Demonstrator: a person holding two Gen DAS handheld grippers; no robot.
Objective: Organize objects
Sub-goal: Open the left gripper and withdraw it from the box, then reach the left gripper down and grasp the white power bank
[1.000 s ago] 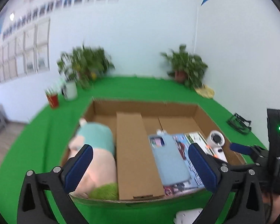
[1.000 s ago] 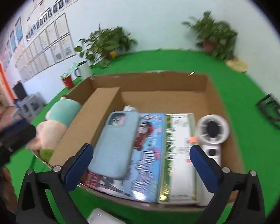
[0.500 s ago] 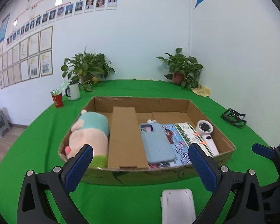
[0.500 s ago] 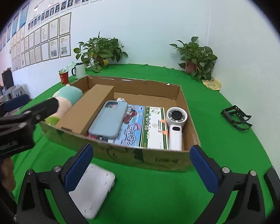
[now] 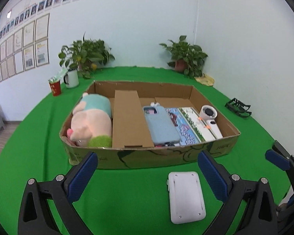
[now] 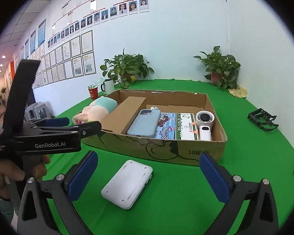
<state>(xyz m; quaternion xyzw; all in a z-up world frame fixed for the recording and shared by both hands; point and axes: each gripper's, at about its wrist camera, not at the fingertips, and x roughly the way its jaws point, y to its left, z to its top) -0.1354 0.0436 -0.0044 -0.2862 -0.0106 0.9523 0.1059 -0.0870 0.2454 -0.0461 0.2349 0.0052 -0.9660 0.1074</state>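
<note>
Green table cover carries a shallow cardboard box. Inside, left to right: plush pig, cardboard divider, blue phone case lying on a picture book, green-and-white booklet, white handheld fan. White flat device lies on the cover just in front of the box, outside it. Left gripper gapes wide, nothing between its pads; right gripper likewise wide apart and empty, above the white device.
</note>
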